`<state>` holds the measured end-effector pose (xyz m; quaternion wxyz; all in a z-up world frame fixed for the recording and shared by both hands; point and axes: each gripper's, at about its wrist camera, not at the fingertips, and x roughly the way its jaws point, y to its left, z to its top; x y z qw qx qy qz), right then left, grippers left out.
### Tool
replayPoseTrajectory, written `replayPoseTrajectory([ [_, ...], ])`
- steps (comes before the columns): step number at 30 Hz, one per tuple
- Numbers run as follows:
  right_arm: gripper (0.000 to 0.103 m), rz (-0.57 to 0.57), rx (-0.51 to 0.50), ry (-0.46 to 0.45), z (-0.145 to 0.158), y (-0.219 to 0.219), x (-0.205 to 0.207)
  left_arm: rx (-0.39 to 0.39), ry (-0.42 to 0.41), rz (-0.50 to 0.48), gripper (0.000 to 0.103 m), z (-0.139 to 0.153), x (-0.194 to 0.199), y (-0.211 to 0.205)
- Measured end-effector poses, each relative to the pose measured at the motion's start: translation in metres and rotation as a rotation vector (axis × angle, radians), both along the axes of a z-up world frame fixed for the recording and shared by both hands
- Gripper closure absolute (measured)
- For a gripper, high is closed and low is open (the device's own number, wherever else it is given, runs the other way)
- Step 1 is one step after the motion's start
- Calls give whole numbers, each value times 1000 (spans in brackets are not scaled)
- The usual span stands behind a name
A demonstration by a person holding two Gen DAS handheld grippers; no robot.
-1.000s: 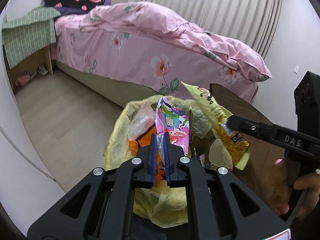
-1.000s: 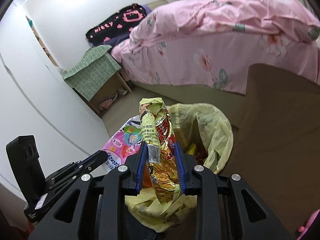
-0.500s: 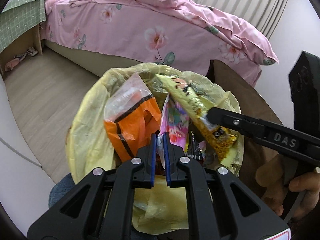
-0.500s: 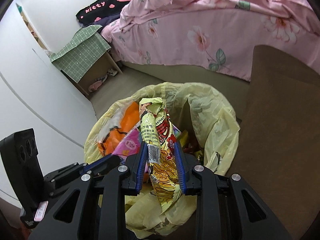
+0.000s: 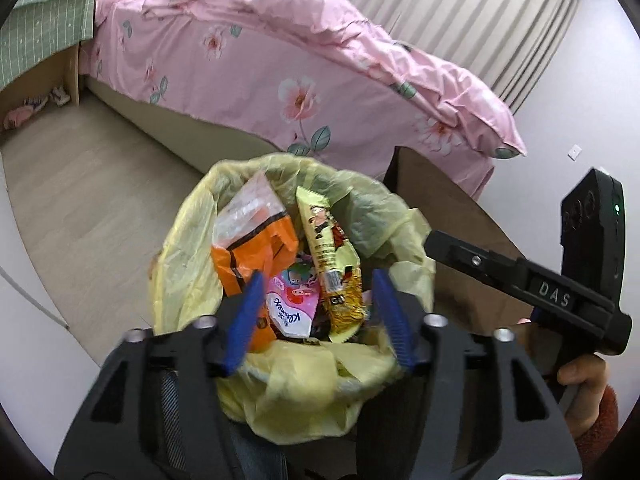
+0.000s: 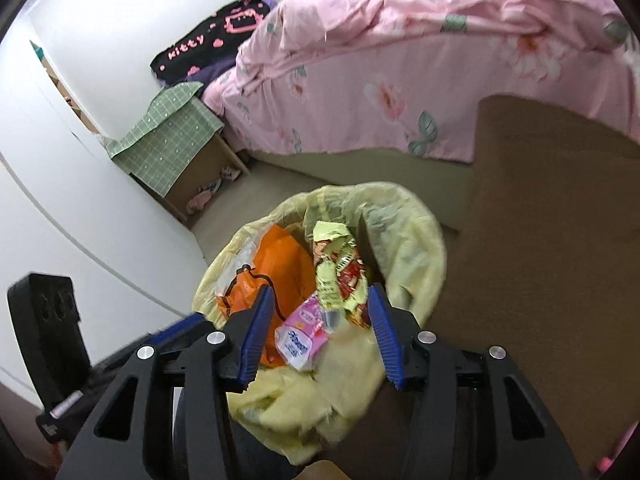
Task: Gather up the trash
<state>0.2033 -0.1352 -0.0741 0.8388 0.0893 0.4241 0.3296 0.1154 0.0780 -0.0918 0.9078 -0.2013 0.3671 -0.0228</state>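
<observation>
A bin lined with a yellow bag (image 5: 188,248) (image 6: 416,256) stands on the floor below both grippers. Inside lie an orange bag (image 5: 244,256) (image 6: 288,272), a pink tissue pack (image 5: 294,306) (image 6: 302,338) and a yellow snack wrapper (image 5: 328,256) (image 6: 340,268). My left gripper (image 5: 318,318) hangs over the bin's near rim, its jaws opening, the pads clear of the pink pack below. My right gripper (image 6: 320,330) also hovers over the bin with jaws opening, and the wrapper lies loose under it. The right gripper's finger (image 5: 480,260) reaches in from the right in the left wrist view.
A bed with a pink flowered quilt (image 5: 304,64) (image 6: 420,64) runs behind the bin. A brown table (image 6: 552,248) (image 5: 440,196) borders the bin on the right. A green-covered nightstand (image 6: 176,140) stands at the wall. Bare wooden floor (image 5: 88,200) lies left of the bin.
Both grippers lowered over the bin and then opened. The pink pack and the yellow wrapper left the pads and now lie in the bin.
</observation>
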Motion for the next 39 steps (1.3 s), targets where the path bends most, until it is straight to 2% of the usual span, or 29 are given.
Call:
replayPoseTrajectory([
  [2, 57, -8, -15, -42, 13, -12, -19, 42, -10, -12, 25, 15, -10, -10],
  [4, 57, -25, -54, -92, 28, -24, -41, 85, -32, -23, 20, 30, -23, -22],
  [8, 57, -81, -140, -226, 56, -51, -106, 194, -101, -42, 19, 61, -60, -53],
  [12, 57, -145, -181, -276, 68, -81, -164, 288, -188, -23, 19, 87, -103, -78],
  [16, 57, -235, -210, -295, 73, -108, -216, 351, -181, 5, 19, 94, -135, -96],
  [19, 57, -283, -229, -310, 79, -121, -242, 360, -154, -35, 19, 90, -147, -107],
  [25, 57, -310, -242, -331, 77, -119, -267, 373, -174, -18, 19, 99, -165, -110],
  [39, 57, -313, -206, -325, 80, -116, -272, 382, -183, -23, 19, 104, -177, -112],
])
